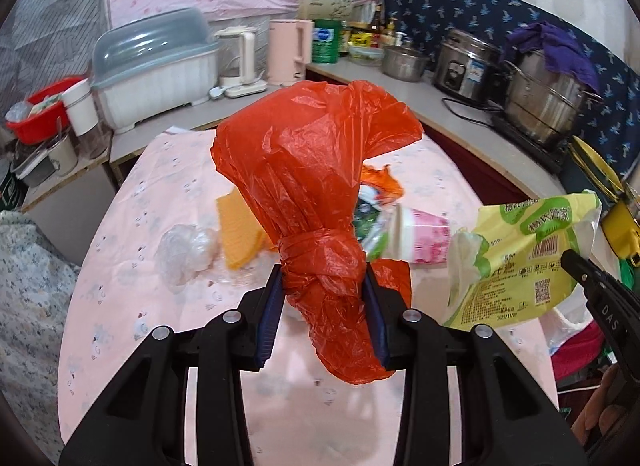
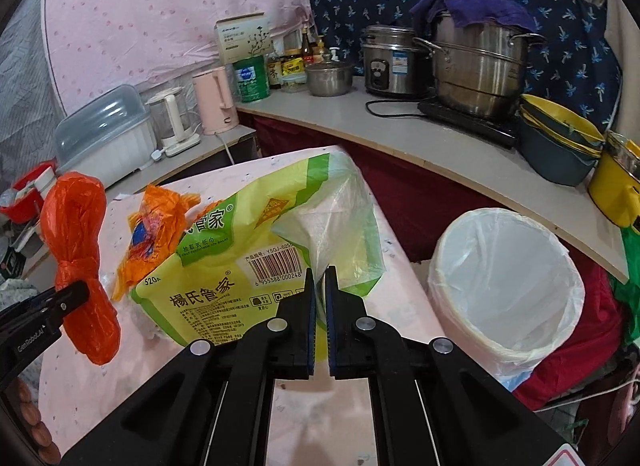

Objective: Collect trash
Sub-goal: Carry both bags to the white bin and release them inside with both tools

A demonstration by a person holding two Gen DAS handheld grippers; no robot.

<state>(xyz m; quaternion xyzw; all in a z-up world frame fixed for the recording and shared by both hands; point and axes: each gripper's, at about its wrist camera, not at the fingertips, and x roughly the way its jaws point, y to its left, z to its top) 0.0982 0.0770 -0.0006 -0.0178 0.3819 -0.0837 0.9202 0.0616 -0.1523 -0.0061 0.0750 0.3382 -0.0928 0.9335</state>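
Observation:
My left gripper (image 1: 323,278) is shut on the knot of a red plastic bag (image 1: 308,153) and holds it above the pink-clothed table (image 1: 120,274); the bag also shows in the right wrist view (image 2: 76,225). My right gripper (image 2: 319,278) is shut on a yellow-green tissue wrapper (image 2: 224,266), held above the table's right side; it shows in the left wrist view (image 1: 520,258) too. On the table lie a clear crumpled plastic (image 1: 184,250), an orange sheet (image 1: 236,229), a pink cup (image 1: 424,236) and an orange wrapper (image 2: 154,225).
A white bin with a clear liner (image 2: 508,286) stands on the floor right of the table. A counter (image 2: 400,133) behind holds pots (image 2: 476,69), kettles (image 2: 214,105), a dish box (image 1: 156,69) and yellow bowls (image 2: 560,137).

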